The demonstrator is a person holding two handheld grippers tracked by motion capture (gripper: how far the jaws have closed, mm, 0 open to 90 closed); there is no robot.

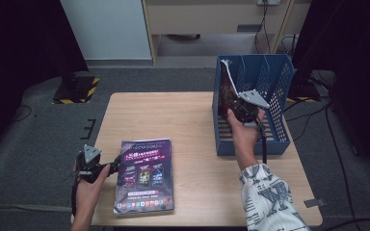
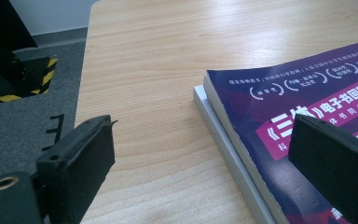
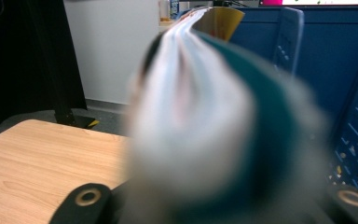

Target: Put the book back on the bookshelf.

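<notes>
Right gripper [image 1: 243,113], upper right, pinches a floppy magazine [image 1: 227,89] over the blue rack [image 1: 277,72]; could buckle on the wall. Left gripper [image 1: 107,166] gapes empty beside the books [image 1: 144,175].

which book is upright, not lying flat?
The book in the right claw, standing on edge in the leftmost slot of the blue file rack. The other two, a purple-covered book atop a pale one, lie flat on the table.

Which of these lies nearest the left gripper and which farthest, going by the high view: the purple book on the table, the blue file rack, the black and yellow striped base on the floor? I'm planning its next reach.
From the left gripper:
1. Purple book, just beside its jaws.
2. Striped base, on the floor beyond the table's left corner.
3. Blue file rack, far right of the table.
</notes>
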